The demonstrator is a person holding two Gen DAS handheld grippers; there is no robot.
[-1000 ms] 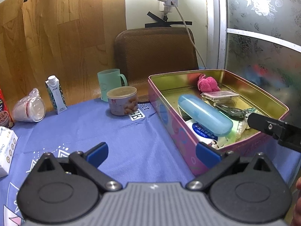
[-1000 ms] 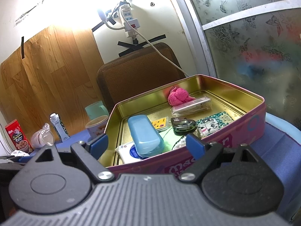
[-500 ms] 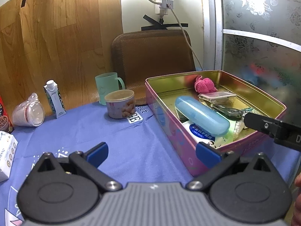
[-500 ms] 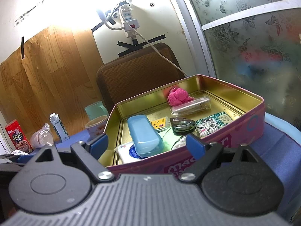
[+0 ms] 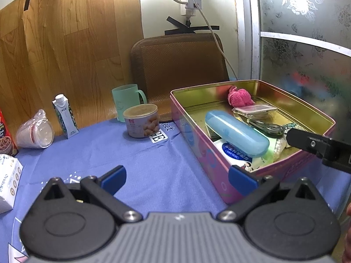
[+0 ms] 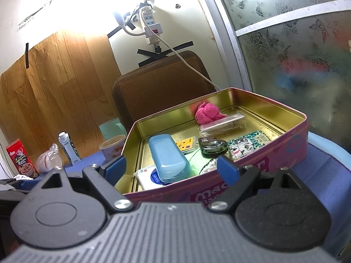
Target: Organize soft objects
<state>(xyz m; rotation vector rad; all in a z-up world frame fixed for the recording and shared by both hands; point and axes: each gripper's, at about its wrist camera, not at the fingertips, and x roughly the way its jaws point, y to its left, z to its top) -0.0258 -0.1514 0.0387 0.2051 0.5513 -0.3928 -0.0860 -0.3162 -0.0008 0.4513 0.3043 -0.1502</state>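
We see a fluffy pink soft toy point(image 6: 207, 114) lying at the far end of an open pink tin box point(image 6: 285, 146) with a gold interior, just beside a clear plastic packet point(image 6: 221, 125), with a light blue case point(image 6: 167, 157) nearer us in the same box. The box sits on a surface covered by a blue cloth point(image 5: 136, 153), where a round can point(image 5: 141, 120), a pale green mug point(image 5: 126, 100) and a small carton point(image 5: 64, 116) stand well apart to its left. Our left hand-held gripper point(image 5: 176, 177) hangs over the cloth with jaws spread wide and empty, and our right hand-held gripper point(image 6: 171, 168) sits at the box's near wall, also wide apart, holding nothing.
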